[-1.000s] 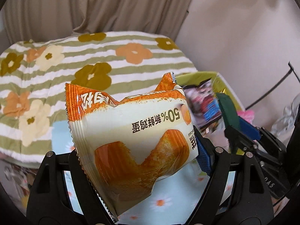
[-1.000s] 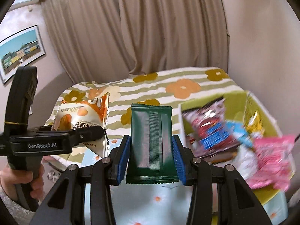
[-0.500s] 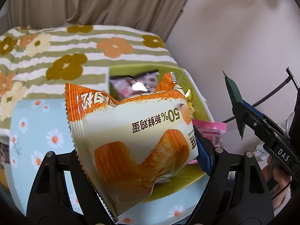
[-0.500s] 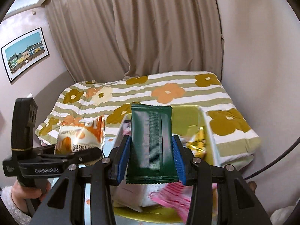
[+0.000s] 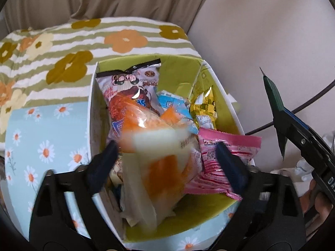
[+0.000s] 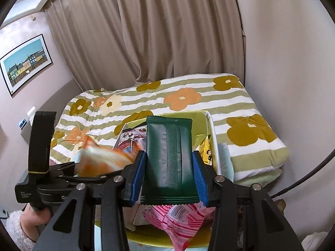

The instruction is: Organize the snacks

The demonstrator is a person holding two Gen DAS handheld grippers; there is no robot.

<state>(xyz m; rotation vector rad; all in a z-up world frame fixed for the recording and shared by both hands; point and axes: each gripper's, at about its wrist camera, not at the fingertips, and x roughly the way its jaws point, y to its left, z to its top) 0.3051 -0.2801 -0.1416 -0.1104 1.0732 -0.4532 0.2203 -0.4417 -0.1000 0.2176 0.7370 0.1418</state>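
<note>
My left gripper (image 5: 167, 163) is open above the green-lined snack box (image 5: 184, 67). The orange-and-white cake packet (image 5: 159, 146) is blurred and falling free between its fingers into the box; it also shows in the right wrist view (image 6: 100, 161). My right gripper (image 6: 169, 173) is shut on a dark green packet (image 6: 169, 156), held upright above the box's near right side; it shows edge-on in the left wrist view (image 5: 274, 104). The box holds several snacks, among them a pink packet (image 5: 219, 159), a yellow packet (image 5: 205, 108) and a cartoon bag (image 5: 129, 87).
The box stands on a blue daisy-print surface (image 5: 41, 138). Behind it lies a striped flower bedspread (image 6: 188, 98), with curtains (image 6: 167, 31) and a wall at the back. A black cable (image 5: 309, 102) runs along the right.
My left gripper moved over the box, opened and let go of the orange cake packet, which is dropping. My right gripper rose slightly with the green packet held.
</note>
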